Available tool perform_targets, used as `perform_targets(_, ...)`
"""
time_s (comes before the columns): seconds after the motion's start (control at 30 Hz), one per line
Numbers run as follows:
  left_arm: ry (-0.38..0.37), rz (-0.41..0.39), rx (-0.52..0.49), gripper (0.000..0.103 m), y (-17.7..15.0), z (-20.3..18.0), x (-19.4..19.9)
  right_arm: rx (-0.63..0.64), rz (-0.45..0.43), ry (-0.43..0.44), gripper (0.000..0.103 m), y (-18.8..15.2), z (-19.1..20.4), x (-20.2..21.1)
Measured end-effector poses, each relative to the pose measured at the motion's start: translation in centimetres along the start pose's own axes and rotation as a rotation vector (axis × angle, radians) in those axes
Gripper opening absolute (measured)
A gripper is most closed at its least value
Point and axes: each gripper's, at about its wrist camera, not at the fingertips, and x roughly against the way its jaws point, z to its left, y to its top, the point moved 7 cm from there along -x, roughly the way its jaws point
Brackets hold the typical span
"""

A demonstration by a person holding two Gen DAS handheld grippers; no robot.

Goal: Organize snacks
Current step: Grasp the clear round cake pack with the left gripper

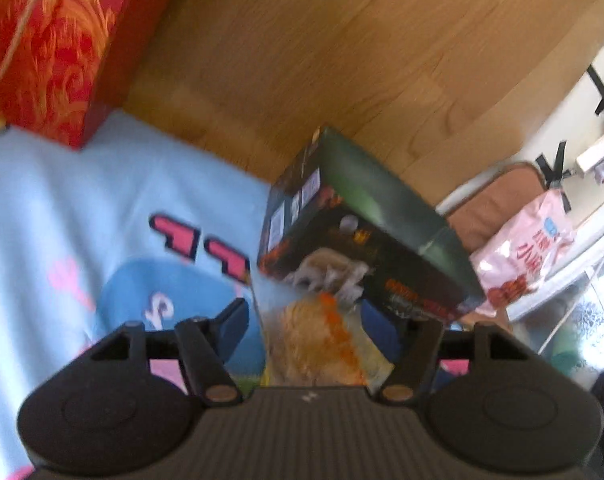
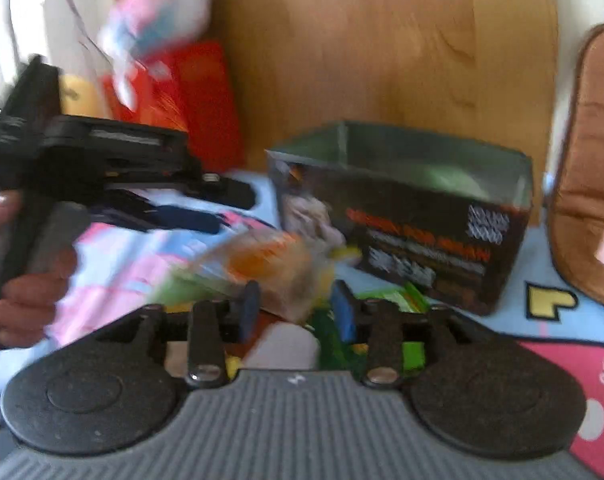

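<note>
A dark open-topped cardboard box (image 1: 366, 216) stands on the blue cartoon blanket (image 1: 62, 208); it also shows in the right wrist view (image 2: 422, 208). A clear snack bag with orange print (image 1: 322, 336) lies between my left gripper's (image 1: 310, 320) fingers, which stand wide apart and do not press it. In the right wrist view the same bag (image 2: 270, 268) sits just ahead of my right gripper (image 2: 298, 308), whose blue pads are apart. The left gripper (image 2: 206, 208) shows there, held by a hand. Both views are blurred.
A red and gold gift box (image 1: 50, 44) stands at the back left. A pink snack bag (image 1: 522, 256) lies on a brown cushion (image 1: 498, 200) to the right. Green packets (image 2: 402, 304) lie by the box. Wooden floor (image 1: 342, 60) lies beyond the blanket.
</note>
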Motion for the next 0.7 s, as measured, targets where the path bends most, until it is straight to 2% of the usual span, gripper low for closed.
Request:
perform_targets(0.03,-0.017,0.018,0.008,0.050,-0.4,0.1,-0.5,-0.023,0.007,0.002,0.055,0.2,0.5,0.1)
perform_targets(0.07,-0.017,0.024,0.011,0.046,-0.7,0.2,-0.8,-0.022,0.024,0.034,0.055,0.8,-0.1,0.1)
perform_targets(0.1,-0.008,0.023,0.000,0.034,-0.9,0.2,-1.0,-0.023,0.033,0.050,0.055,1.1,0.2,0.1)
perform_targets(0.13,-0.003,0.016,-0.007,0.032,-1.0,0.2,-0.9,-0.021,0.049,0.062,0.055,1.3,0.6,0.0)
perform_targets(0.2,-0.019,-0.002,0.006,0.029,-1.1,0.1,0.0,0.002,0.069,0.054,0.041,1.8,1.6,0.0)
perform_targets(0.27,-0.024,-0.036,-0.004,0.028,-1.2,-0.1,1.7,0.026,0.034,-0.006,0.038,1.7,3.3,-0.5)
perform_targets(0.4,-0.054,-0.129,-0.025,0.028,-2.5,-1.0,7.2,0.053,-0.086,0.007,0.035,1.2,6.6,2.2)
perform_targets(0.47,-0.049,-0.167,-0.037,0.029,-3.9,-1.2,9.7,0.107,-0.159,0.012,0.035,0.3,8.5,5.0)
perform_targets(0.53,-0.032,-0.194,-0.043,0.030,-5.8,-0.5,12.4,0.153,-0.191,0.042,0.035,-0.7,10.1,6.8)
perform_targets(0.57,-0.019,-0.197,-0.042,0.030,-6.7,-0.1,13.4,0.188,-0.193,0.095,0.035,-1.4,9.4,7.9)
perform_targets(0.7,0.052,-0.176,-0.017,0.029,-10.8,2.0,15.5,0.223,-0.125,0.169,0.030,-4.1,13.4,9.0)
